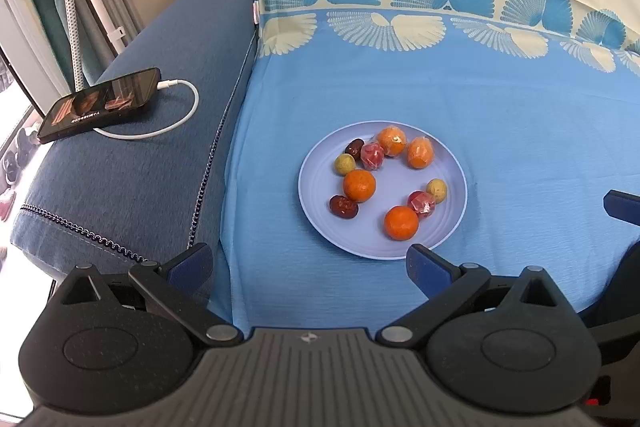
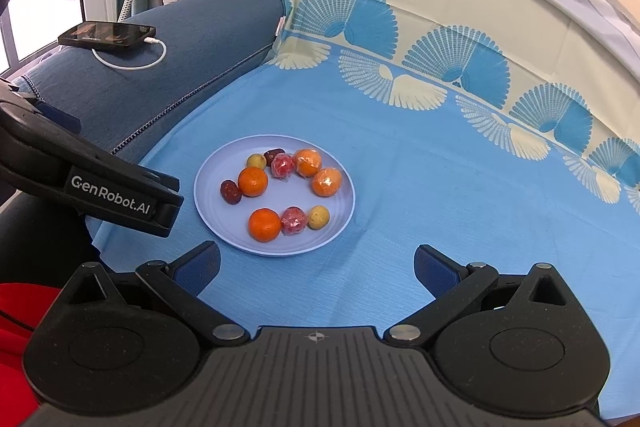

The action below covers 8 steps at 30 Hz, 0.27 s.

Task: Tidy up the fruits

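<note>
A pale blue plate (image 1: 320, 183) (image 2: 212, 195) lies on a blue cloth and holds several small fruits. Among them are bare oranges (image 1: 359, 185) (image 2: 264, 224), film-wrapped oranges (image 1: 420, 152) (image 2: 327, 181), wrapped red fruits (image 1: 421, 203) (image 2: 293, 221), yellow-green fruits (image 1: 344, 163) (image 2: 318, 217) and dark red dates (image 1: 343, 206) (image 2: 230, 191). My left gripper (image 1: 310, 265) hovers open in front of the plate's near rim, nothing between its fingers. My right gripper (image 2: 318, 267) is open too, just right of the plate's near edge. The left tool's body (image 2: 100, 195) shows at the left in the right wrist view.
A phone (image 1: 100, 103) (image 2: 106, 35) on a white charging cable (image 1: 176, 115) rests on the dark blue sofa arm (image 1: 132, 183) to the left. The patterned blue cloth (image 1: 500, 131) (image 2: 440, 187) spreads right of and beyond the plate. A red fabric (image 2: 16, 311) shows at lower left.
</note>
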Tool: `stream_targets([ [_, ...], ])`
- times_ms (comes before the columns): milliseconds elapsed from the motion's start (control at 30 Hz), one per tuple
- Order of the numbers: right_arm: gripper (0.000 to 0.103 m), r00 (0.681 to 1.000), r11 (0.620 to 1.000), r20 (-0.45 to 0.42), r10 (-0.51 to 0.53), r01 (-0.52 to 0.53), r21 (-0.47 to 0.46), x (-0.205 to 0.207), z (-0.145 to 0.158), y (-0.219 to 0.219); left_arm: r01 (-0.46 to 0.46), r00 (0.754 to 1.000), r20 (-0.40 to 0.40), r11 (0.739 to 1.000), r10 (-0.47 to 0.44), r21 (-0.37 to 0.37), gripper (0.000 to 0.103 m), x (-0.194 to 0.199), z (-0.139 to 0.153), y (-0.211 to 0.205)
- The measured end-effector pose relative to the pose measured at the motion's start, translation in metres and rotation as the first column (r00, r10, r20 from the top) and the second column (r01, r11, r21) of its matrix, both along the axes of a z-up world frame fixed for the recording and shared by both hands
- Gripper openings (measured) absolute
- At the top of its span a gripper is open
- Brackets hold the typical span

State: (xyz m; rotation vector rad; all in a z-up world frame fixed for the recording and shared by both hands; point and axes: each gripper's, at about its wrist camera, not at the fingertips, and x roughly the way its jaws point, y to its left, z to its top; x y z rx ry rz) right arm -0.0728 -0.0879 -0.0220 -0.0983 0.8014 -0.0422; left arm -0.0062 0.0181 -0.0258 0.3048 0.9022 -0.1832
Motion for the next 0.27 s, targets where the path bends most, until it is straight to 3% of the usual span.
stream_targets([
  [267, 0.102, 1.000, 1.000, 0.009, 0.008, -0.008, 0.008, 0.0009, 0.0016, 0.0007, -0.021, 1.000, -0.002, 1.000, 0.021, -0.004, 0.103, 0.0054, 0.0005, 0.0048],
])
